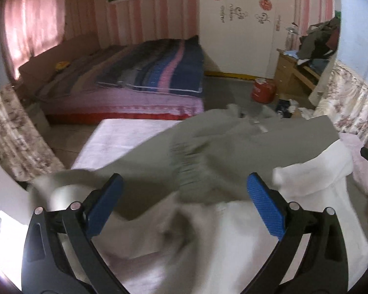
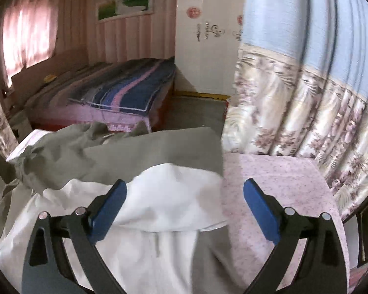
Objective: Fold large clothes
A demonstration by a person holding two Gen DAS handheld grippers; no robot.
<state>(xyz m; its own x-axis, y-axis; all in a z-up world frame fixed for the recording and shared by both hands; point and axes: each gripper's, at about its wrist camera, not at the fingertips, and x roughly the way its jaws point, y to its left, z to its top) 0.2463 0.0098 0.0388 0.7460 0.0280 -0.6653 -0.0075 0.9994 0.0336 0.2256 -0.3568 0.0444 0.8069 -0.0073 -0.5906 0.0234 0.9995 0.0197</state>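
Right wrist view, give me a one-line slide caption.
Open right tool above a grey and white garment on a pink floral cloth.

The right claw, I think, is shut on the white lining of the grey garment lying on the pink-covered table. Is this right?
Not quite. The right claw is open, gripping nothing: in the right wrist view its blue pads stand wide apart above the white lining. The grey garment does lie on the pink-covered table.

Ahead of the tongs, the table [image 2: 277,178] (under a pink flowered cloth) carries a crumpled grey-and-white garment [image 2: 159,196] spread across it.
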